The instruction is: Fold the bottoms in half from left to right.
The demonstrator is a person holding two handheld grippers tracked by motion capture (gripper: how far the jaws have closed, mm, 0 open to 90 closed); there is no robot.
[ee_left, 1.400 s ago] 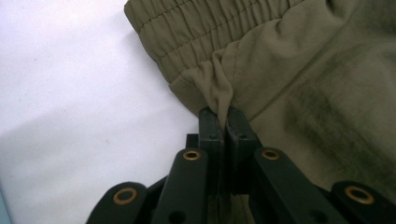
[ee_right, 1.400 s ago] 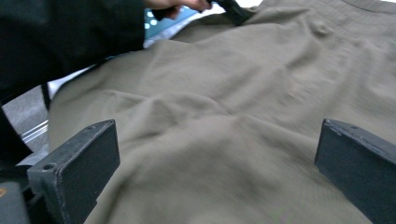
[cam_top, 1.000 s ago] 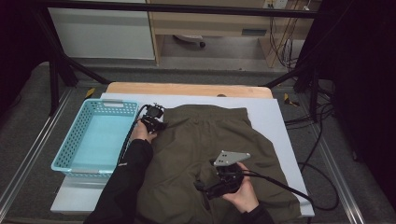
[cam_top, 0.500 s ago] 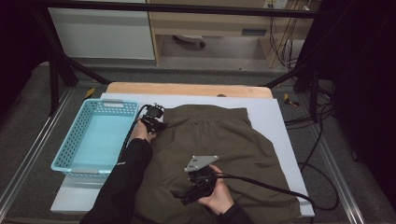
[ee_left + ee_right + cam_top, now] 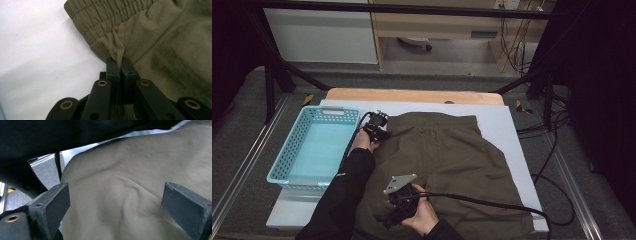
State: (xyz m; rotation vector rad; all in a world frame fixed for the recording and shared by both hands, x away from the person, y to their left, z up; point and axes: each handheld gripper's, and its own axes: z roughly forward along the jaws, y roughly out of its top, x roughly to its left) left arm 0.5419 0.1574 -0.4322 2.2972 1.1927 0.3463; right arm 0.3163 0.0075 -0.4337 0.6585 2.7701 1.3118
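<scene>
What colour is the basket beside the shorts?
Light blue basket, clearest in the high view.

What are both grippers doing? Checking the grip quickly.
Left gripper: shut on the olive shorts.
Right gripper: open, jaws just closing slightly, over the shorts.

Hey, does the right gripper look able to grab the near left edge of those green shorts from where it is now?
Probably yes. The right gripper hangs over the near left part of the shorts, jaws wide apart after just closing a little, with only cloth between them. The person's left sleeve lies close alongside and might crowd it.
</scene>
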